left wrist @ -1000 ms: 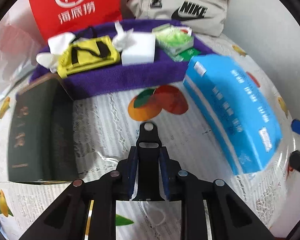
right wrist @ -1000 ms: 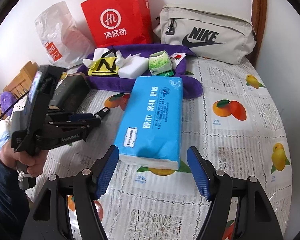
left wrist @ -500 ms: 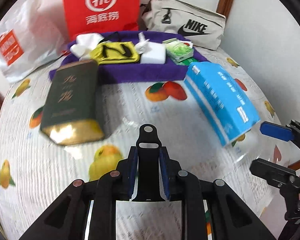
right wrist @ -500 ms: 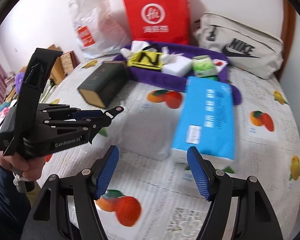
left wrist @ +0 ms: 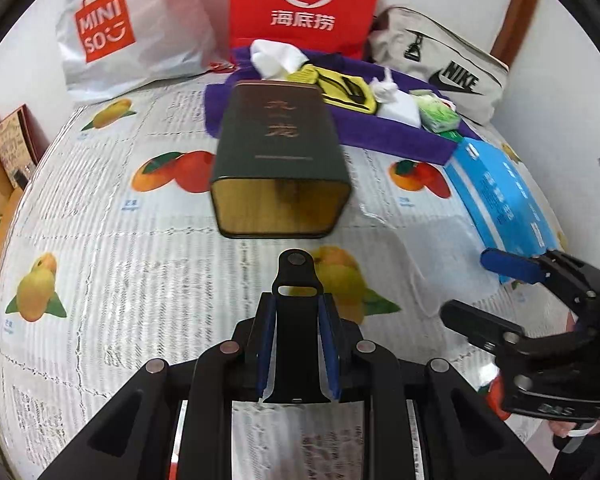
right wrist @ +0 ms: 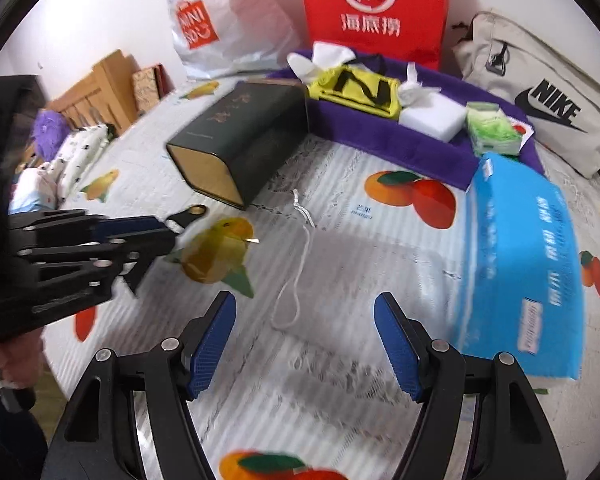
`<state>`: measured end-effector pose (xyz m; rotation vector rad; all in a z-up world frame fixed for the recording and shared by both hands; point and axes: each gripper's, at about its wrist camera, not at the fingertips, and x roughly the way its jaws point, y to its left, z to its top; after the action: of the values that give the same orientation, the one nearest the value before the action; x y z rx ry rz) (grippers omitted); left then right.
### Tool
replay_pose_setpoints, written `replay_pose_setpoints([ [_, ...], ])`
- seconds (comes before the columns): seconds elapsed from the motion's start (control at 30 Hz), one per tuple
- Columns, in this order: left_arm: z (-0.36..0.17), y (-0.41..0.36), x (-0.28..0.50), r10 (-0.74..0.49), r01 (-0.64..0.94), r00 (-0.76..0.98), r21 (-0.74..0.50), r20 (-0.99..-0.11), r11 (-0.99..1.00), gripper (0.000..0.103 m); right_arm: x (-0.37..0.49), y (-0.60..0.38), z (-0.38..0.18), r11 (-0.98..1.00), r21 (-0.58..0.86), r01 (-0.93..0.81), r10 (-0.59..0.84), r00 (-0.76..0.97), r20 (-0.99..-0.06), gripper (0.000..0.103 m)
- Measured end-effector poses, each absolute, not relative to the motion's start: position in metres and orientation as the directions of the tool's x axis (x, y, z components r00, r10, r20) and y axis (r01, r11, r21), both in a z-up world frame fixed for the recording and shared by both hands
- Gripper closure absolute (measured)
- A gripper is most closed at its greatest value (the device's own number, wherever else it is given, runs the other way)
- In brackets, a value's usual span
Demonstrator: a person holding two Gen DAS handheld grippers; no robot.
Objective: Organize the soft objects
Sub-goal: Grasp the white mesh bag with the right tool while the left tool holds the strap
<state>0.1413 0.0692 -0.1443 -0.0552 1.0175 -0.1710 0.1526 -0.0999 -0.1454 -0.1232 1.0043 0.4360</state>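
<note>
Tin box (left wrist: 280, 160) left of tissue pack (left wrist: 504, 200) (towel (left wrist: 380, 136) behind both)

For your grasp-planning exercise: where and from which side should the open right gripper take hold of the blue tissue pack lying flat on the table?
Grip the blue tissue pack across its narrow width, near its near end, coming down from above. It lies flat with both long sides free, and looks soft enough to pinch. The right gripper stands open, beside it.
</note>
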Motion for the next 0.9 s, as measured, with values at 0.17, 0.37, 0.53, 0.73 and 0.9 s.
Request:
replay_pose_setpoints([
  [0.17, -0.146, 0.081, 0.145, -0.187, 0.116, 0.519, -0.147, -0.834, 0.982, 0.082, 0.162, -0.092, -0.163, 0.921, 0.047, -0.386, 0.236, 0.458, -0.857, 0.032],
  [0.37, -0.149, 0.086, 0.149, -0.209, 0.125, 0.519, -0.168, -0.829, 0.978, 0.082, 0.163, -0.09, -0.173, 0.935, 0.023, -0.354, 0.206, 0.489, -0.847, 0.029],
  [0.53, -0.151, 0.089, 0.149, -0.217, 0.12, 0.518, -0.181, -0.827, 0.976, 0.082, 0.165, -0.089, -0.173, 0.94, 0.007, -0.341, 0.192, 0.515, -0.835, 0.045],
  [0.73, -0.149, 0.093, 0.15, -0.214, 0.109, 0.521, -0.185, -0.826, 0.977, 0.082, 0.167, -0.098, -0.169, 0.943, 0.006, -0.333, 0.186, 0.514, -0.837, 0.093],
  [0.9, -0.141, 0.092, 0.148, -0.216, 0.113, 0.528, -0.184, -0.821, 0.976, 0.082, 0.166, -0.11, -0.163, 0.942, 0.08, -0.327, 0.234, 0.467, -0.853, 0.097],
])
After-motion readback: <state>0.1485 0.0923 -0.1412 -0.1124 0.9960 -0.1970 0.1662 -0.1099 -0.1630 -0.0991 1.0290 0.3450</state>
